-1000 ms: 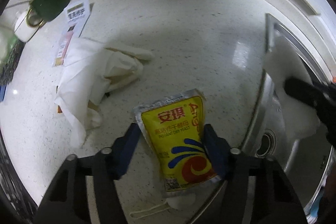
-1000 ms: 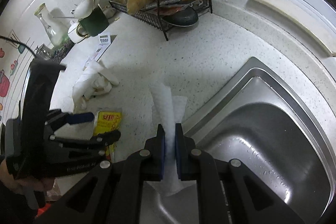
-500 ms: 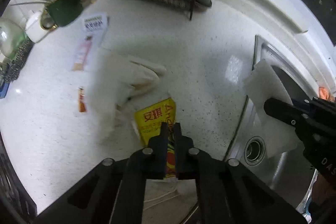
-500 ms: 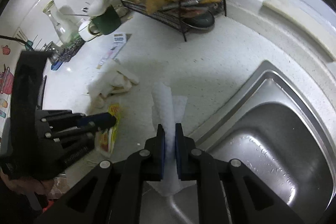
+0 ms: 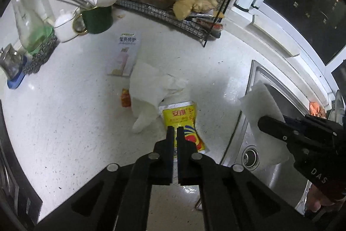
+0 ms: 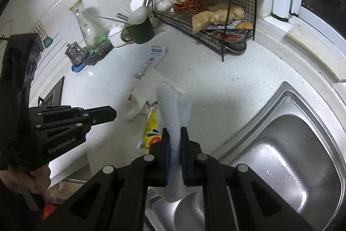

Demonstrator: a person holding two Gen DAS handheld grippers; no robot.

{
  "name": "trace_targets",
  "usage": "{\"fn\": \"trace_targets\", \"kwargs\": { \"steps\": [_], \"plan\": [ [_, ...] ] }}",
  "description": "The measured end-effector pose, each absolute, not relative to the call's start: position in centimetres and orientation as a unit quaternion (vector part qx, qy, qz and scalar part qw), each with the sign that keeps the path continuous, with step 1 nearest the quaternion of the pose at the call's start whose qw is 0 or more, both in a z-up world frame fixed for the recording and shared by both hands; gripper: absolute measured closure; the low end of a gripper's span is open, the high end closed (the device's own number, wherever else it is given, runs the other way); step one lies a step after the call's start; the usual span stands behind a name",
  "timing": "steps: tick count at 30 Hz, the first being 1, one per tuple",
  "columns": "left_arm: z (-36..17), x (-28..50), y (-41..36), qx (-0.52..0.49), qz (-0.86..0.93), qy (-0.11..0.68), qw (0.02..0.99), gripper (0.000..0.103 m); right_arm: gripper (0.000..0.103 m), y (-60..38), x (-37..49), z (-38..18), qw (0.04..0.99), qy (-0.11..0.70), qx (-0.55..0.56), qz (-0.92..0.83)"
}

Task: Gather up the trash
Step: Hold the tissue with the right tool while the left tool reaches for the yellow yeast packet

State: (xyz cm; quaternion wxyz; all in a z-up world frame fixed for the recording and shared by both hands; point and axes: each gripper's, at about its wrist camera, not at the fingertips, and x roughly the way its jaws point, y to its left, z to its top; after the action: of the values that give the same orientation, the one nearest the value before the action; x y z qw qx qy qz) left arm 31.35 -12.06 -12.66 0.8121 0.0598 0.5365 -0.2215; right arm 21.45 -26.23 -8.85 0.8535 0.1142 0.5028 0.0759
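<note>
Left gripper has its two black fingers pressed together. The right wrist view shows their tips bare, so the one yellow foil yeast packet lies free on the counter, just left of the steel sink. Right gripper is clamped on one white paper towel, above the sink's left rim. Only the left wrist view shows the sink drain and a small red sachet; only the right one shows water drops in the basin. Beyond the packet, further from the sink, lies one crumpled white tissue. One dark green mug holds spoons and chopsticks. One black wire rack holds ginger and red chillies.
</note>
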Motion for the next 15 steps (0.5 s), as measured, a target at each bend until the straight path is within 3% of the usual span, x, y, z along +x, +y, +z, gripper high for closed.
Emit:
{"fn": "trace_targets", "kwargs": {
  "steps": [1, 4, 6, 8, 11, 13, 15],
  "plan": [
    [-12.7, 31.3, -11.9, 0.057, -0.221, 0.538, 0.811, 0.098, 0.095, -26.1, 21.4, -8.9, 0.853, 0.504, 0.114, 0.076],
    [-13.2, 31.6, -11.5, 0.046, -0.215, 0.540, 0.812, 0.063, 0.095, -25.6, 21.6, -9.2, 0.853, 0.505, 0.104, 0.081],
    [-14.0, 32.1, -11.7, 0.039, -0.213, 0.547, 0.809, 0.057, 0.095, -25.5, 21.8, -9.5, 0.852, 0.507, 0.100, 0.080],
    [-14.8, 32.5, -12.3, 0.048, -0.208, 0.552, 0.806, 0.033, 0.095, -25.8, 22.0, -10.0, 0.851, 0.510, 0.101, 0.077],
    [-16.0, 32.8, -13.4, 0.059, -0.221, 0.560, 0.796, 0.030, 0.095, -26.3, 22.0, -10.5, 0.849, 0.514, 0.103, 0.070],
    [-17.0, 33.0, -14.2, 0.070, -0.222, 0.569, 0.789, 0.016, 0.095, -26.7, 22.1, -10.9, 0.847, 0.518, 0.100, 0.066],
    [-18.1, 33.3, -15.2, 0.094, -0.210, 0.574, 0.786, 0.016, 0.095, -27.0, 22.3, -11.4, 0.844, 0.523, 0.103, 0.063]
  ]
}}
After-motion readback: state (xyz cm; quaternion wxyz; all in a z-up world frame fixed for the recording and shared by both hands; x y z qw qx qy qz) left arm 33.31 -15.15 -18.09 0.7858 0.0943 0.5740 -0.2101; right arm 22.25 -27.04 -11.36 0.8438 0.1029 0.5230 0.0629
